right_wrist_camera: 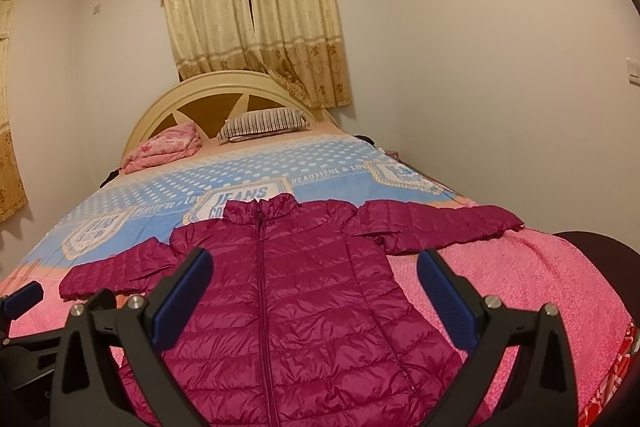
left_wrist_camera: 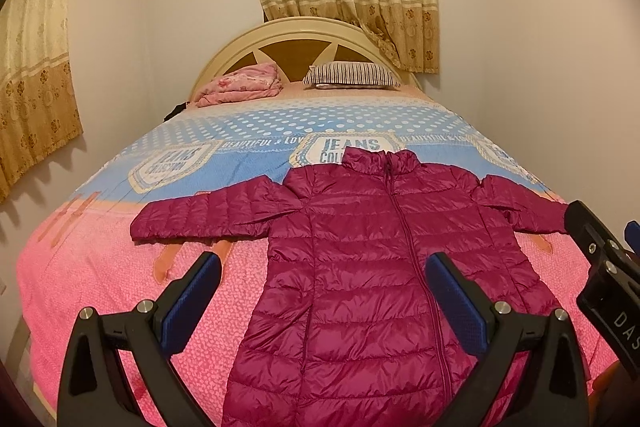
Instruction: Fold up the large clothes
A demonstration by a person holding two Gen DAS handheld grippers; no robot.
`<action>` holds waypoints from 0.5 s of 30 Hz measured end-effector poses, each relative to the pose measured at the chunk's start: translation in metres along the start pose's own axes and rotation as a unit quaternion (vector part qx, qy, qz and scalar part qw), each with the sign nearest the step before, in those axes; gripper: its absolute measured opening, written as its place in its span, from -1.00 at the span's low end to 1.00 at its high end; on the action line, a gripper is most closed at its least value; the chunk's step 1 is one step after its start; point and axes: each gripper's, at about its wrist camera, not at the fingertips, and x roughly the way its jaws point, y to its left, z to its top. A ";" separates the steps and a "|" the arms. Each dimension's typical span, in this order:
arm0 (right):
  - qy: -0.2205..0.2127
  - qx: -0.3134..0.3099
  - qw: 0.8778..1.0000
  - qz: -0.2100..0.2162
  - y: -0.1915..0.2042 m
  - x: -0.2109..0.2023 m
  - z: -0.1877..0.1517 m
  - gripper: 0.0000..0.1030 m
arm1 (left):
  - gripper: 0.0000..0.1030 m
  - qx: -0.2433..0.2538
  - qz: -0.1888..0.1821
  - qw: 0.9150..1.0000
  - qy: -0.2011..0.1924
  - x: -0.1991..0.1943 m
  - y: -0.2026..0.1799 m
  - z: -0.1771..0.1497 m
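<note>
On the bedspread [left_wrist_camera: 100, 267], magenta puffer jacket [left_wrist_camera: 360, 267] lying flat, zipped, sleeves spread, left gripper [left_wrist_camera: 324, 291] and right gripper [right_wrist_camera: 316, 287] above it, jaws apart, empty.

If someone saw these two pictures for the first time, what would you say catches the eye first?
The magenta puffer jacket stands out first: it lies zipped and face up on the near, pink end of the bedspread, both sleeves spread sideways. Next come the open left gripper and open right gripper, each hovering over the jacket's lower half without holding it. Farther back, a striped pillow and a folded pink blanket sit by the headboard.
</note>
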 end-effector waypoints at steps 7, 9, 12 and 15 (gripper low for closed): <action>0.003 -0.002 1.000 -0.001 0.001 0.001 -0.001 1.00 | 0.98 -0.002 -0.002 1.000 0.005 0.002 0.001 -0.002; 0.003 -0.001 1.000 -0.001 0.001 0.001 -0.002 1.00 | 0.98 -0.002 -0.002 1.000 0.005 0.002 0.000 -0.002; 0.003 -0.003 1.000 -0.001 0.002 0.001 -0.002 1.00 | 0.98 -0.001 -0.002 1.000 0.004 0.002 0.001 -0.002; 0.003 -0.003 1.000 0.001 0.002 0.001 -0.002 1.00 | 0.98 -0.002 -0.002 1.000 0.005 0.003 0.001 -0.002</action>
